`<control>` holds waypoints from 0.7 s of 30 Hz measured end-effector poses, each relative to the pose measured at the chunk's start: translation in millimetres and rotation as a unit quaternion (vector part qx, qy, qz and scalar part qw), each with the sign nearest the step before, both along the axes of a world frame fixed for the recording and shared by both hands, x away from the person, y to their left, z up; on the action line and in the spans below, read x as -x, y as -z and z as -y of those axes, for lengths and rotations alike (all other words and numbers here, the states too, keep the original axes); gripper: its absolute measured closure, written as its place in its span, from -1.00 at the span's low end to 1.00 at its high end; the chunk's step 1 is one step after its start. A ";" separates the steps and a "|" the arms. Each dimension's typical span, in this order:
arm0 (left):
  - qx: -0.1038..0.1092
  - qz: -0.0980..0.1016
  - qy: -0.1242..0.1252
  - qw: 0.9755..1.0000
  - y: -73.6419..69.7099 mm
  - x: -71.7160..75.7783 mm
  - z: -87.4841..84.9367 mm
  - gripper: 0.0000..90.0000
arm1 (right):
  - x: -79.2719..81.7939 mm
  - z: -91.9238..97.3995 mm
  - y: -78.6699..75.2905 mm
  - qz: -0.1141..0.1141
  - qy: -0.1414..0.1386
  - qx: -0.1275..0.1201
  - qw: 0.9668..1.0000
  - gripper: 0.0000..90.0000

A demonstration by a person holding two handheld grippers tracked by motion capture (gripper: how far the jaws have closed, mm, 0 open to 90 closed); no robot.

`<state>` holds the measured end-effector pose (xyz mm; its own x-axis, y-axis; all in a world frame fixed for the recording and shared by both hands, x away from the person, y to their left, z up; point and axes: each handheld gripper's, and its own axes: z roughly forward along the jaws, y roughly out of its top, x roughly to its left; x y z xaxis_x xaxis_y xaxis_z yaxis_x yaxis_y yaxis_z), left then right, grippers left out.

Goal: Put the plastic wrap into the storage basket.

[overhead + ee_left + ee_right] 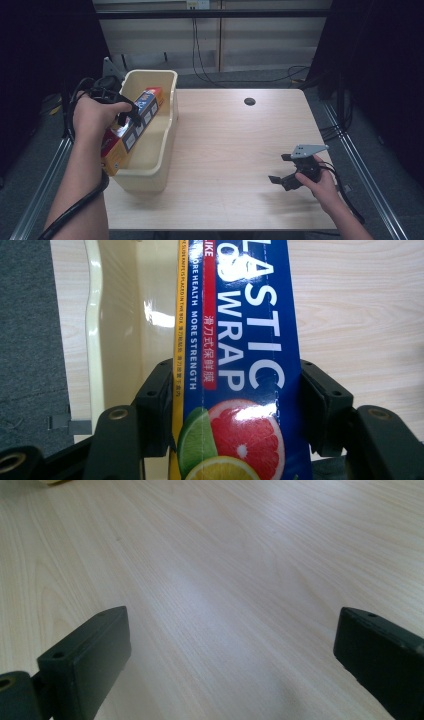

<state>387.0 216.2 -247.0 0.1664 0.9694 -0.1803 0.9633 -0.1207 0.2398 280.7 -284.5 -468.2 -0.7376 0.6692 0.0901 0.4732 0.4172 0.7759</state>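
A long plastic wrap box (131, 131), blue and orange with citrus fruit printed on it, slants across the cream plastic bin (161, 131) at the table's left. My left gripper (127, 116) is shut on that plastic wrap box (237, 365), its jaws pressed to both long sides above the bin (95, 340). At the table's right front, my right gripper (279, 168) hovers low over bare wood, open, with nothing between its jaws. In the right gripper view the right gripper (232, 660) looks along pale wood.
The light wooden table (235, 150) has a dark round cable hole (249, 101) near its far edge. Cables (210, 75) trail on the floor behind. Metal rails (367, 175) run along both sides of the table.
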 end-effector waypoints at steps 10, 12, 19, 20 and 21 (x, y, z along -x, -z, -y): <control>-0.001 -0.001 -0.003 1.000 12.9 -3.2 -0.6 -0.09 | 0.2 -0.3 0.0 0.000 0.001 0.000 1.000 -0.96; -0.001 -0.001 -0.006 1.000 15.1 -3.9 -0.5 -0.09 | 0.1 -0.3 0.2 0.001 0.001 0.000 1.000 -0.96; -0.002 -0.005 -0.006 1.000 27.5 -6.9 0.2 -0.09 | 0.1 -0.4 0.3 0.000 0.000 0.000 1.000 -0.96; -0.002 -0.005 -0.009 1.000 28.9 -7.1 1.2 -0.09 | 0.3 -0.5 0.2 0.000 0.002 0.002 1.000 -0.96; -0.002 -0.006 -0.006 1.000 30.5 -7.6 1.0 -0.09 | 0.3 -0.5 0.2 0.000 0.001 0.002 1.000 -0.96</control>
<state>394.6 215.2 -277.5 0.1521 0.9722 -0.1779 0.9674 -0.1095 0.2285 280.5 -284.0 -468.5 -0.7365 0.6707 0.0877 0.4736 0.4188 0.7747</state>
